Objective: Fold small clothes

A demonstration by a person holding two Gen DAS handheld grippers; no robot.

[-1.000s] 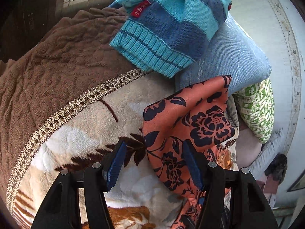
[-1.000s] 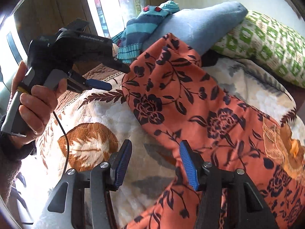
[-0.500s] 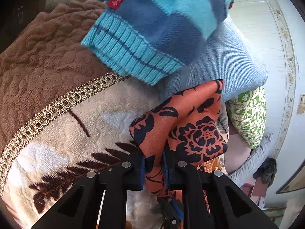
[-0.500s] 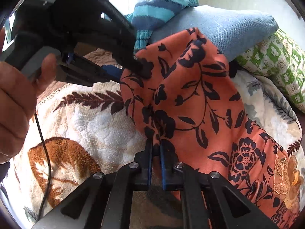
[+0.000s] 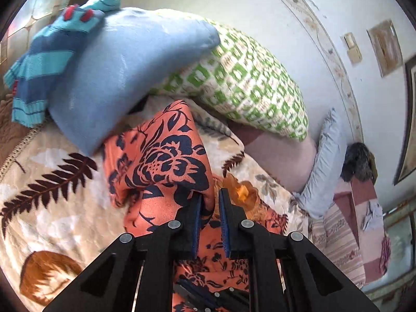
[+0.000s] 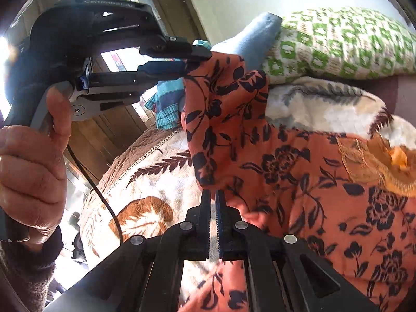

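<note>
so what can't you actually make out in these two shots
- Orange flowered garment: its kind and full outline. In the left wrist view the left claw covers its lower part; in the right wrist view it runs off the right and bottom edges.
- Striped knit: mostly hidden behind the left claw and the garment in the right wrist view.
- Dark furry object by the wall: too small and blurred to name.
- Window side, right wrist view: washed out by glare.
</note>
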